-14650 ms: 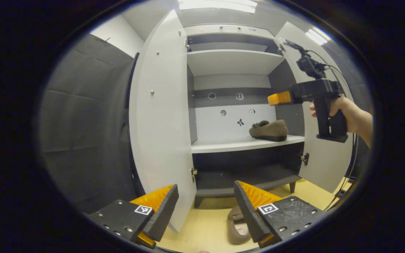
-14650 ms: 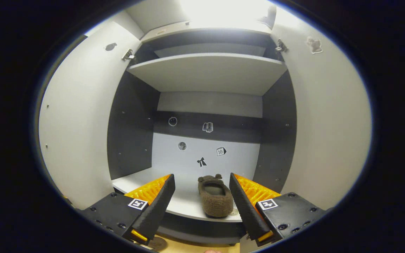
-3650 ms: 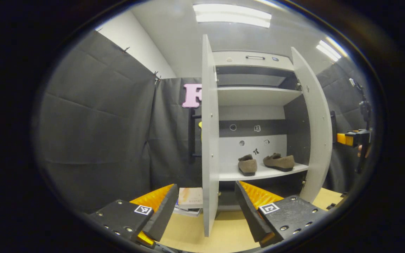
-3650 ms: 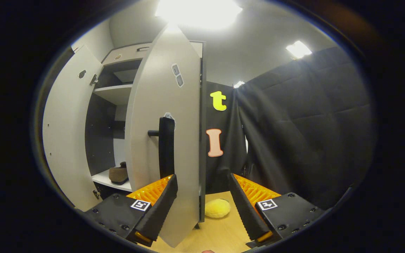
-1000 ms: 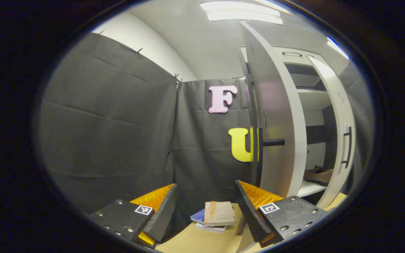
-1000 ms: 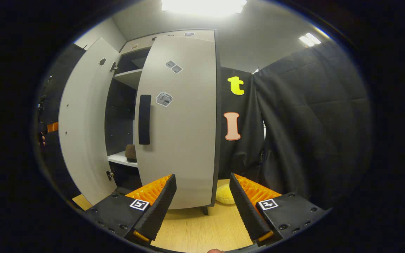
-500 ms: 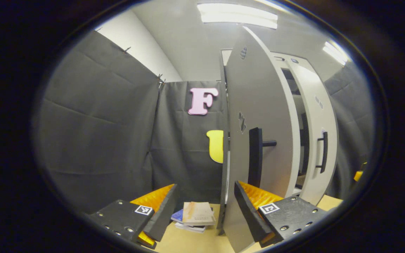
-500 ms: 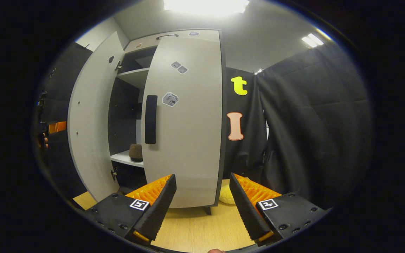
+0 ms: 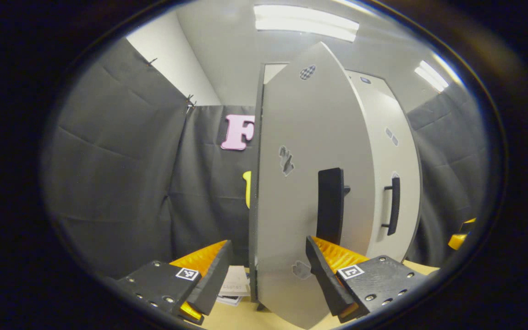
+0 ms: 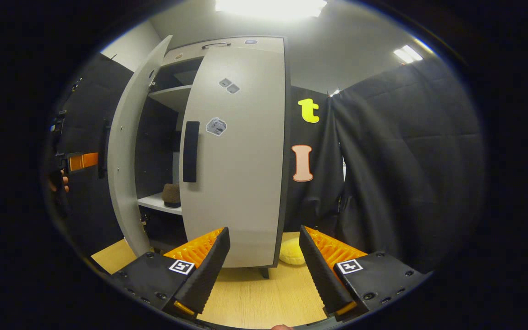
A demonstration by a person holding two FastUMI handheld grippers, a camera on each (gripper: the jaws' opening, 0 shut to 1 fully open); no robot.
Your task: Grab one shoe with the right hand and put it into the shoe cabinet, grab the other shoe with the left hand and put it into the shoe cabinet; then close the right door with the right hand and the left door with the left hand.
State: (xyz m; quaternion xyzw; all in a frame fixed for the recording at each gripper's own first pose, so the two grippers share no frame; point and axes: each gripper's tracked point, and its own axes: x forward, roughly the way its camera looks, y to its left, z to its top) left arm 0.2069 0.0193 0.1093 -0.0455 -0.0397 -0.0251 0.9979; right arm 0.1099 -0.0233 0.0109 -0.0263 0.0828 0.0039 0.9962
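In the left gripper view the grey left door (image 9: 291, 206) stands close ahead, partly swung in, its black handle (image 9: 330, 206) just above my right finger. My left gripper (image 9: 266, 270) is open with nothing held. Behind it the right door (image 9: 399, 151) lies flat against the cabinet. In the right gripper view the right door (image 10: 236, 160) is shut and the left door (image 10: 124, 151) is still ajar. Through the gap one brown shoe (image 10: 171, 195) sits on the white shelf (image 10: 154, 201). My right gripper (image 10: 264, 270) is open and empty, back from the cabinet.
A stack of books (image 9: 234, 284) lies on the floor left of the cabinet. A yellow soft thing (image 10: 291, 254) lies on the wooden floor (image 10: 255, 293) by the cabinet's right foot. The left gripper (image 10: 78, 161) and the person's hand (image 10: 57, 183) are beyond the left door.
The left door has swung further towards shut as the left gripper came round to its front. The right door stays shut and the right gripper has hardly moved.
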